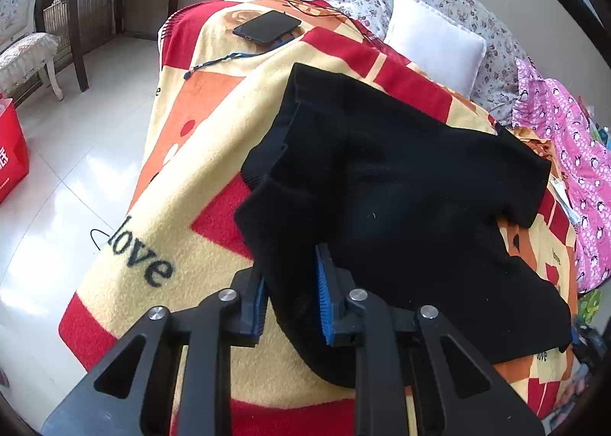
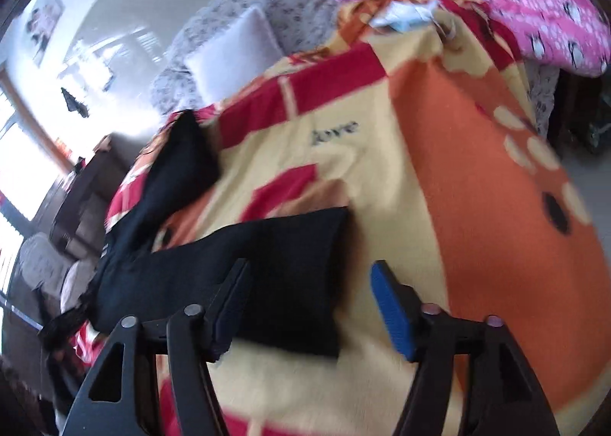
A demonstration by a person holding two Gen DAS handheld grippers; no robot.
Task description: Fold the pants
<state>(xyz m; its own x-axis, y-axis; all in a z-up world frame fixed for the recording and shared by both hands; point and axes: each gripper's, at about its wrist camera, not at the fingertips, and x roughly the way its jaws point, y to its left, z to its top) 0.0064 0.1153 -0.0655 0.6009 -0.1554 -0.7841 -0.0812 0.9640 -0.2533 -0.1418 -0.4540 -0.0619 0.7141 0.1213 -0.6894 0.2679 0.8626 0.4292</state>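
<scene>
On the bed, spread over a fleecy cream, red and orange blanket (image 1: 214, 153), lie the black knit pants (image 1: 401, 188), partly folded into a loose, uneven heap with a ribbed cuff or waistband showing at their far-left edge. The left gripper (image 1: 292, 296) has its blue-padded fingers (image 1: 324, 294) drawn nearly together on a fold at the near edge of the pants, cloth pinched between them. The right gripper (image 2: 305, 310) stands about half open over a flat folded end of the pants (image 2: 290, 268); its left finger overlaps the cloth, the right one sits over bare blanket, and I judge nothing is held, though blur makes that hard to confirm. The fabric looks soft, light and limp, likely to sag and slide on itself, so corners, the ribbed band or a doubled edge seem the best places to pinch, with both ends lifted together. Printed on the blanket, left of the pants, is the word "love", repeated smaller to their right. A dark smartphone (image 1: 267, 27) lies beyond the pants; its markings are unreadable.
</scene>
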